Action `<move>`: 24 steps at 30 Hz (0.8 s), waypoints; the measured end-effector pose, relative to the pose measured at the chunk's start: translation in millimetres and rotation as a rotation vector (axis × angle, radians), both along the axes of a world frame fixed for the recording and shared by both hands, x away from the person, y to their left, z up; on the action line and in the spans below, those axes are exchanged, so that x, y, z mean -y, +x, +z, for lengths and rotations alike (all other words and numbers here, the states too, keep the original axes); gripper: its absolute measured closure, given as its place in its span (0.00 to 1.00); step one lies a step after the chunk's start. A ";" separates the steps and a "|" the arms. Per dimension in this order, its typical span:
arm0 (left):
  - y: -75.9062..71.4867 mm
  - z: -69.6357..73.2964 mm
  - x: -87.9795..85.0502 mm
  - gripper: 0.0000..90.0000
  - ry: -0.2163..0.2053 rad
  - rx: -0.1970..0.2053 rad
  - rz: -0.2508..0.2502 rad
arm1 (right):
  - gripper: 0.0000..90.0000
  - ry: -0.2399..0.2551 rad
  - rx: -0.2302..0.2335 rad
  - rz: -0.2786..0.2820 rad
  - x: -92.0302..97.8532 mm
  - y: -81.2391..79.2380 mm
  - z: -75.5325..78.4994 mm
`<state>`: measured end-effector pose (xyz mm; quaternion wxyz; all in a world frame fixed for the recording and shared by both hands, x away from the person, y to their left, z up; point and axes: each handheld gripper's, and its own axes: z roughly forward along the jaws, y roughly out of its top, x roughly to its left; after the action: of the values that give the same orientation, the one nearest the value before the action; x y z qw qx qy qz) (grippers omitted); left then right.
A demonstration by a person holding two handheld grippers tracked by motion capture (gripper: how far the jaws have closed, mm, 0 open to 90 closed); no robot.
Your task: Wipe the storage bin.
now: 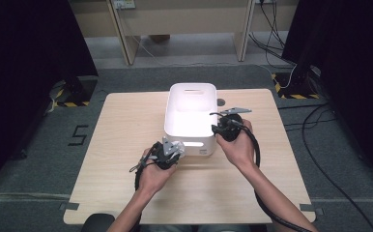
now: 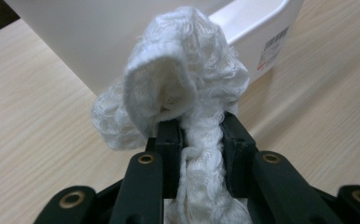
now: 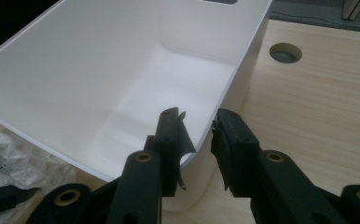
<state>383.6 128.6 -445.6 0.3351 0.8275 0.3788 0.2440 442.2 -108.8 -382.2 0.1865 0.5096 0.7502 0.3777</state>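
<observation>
Now the left gripper (image 2: 200, 140) is clamping a white cloth (image 2: 183, 93) beside the bin (image 1: 190, 121), while the right gripper (image 3: 197, 135) is pinching the bin's near corner; next, probably, lifting the cloth over the rim.

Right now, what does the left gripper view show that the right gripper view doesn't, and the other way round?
Left gripper view alone: the left gripper with its jaws shut on a bunched white knitted cloth, held beside the white bin's outer wall, and a printed label on the bin.
Right gripper view alone: the bin's bare inside floor, the right gripper with its jaws astride the bin's corner rim, and a round hole in the table.
Both: the bin, the cloth and the wooden tabletop.
</observation>
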 end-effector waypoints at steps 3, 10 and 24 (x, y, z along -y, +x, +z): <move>-1.4 5.0 0.6 0.80 0.002 0.010 -0.001 | 0.79 0.000 0.000 0.000 0.0 0.0 0.0; -3.8 18.0 1.9 0.80 -0.008 0.050 -0.010 | 0.79 0.001 0.000 0.000 0.0 0.1 0.1; -5.8 25.0 7.4 0.80 -0.008 0.053 -0.013 | 0.80 0.002 -0.001 -0.001 0.3 0.2 0.4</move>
<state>377.9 121.2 -420.7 0.3500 0.8217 0.3656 0.2622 442.4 -109.1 -381.8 0.1859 0.5102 0.7498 0.3782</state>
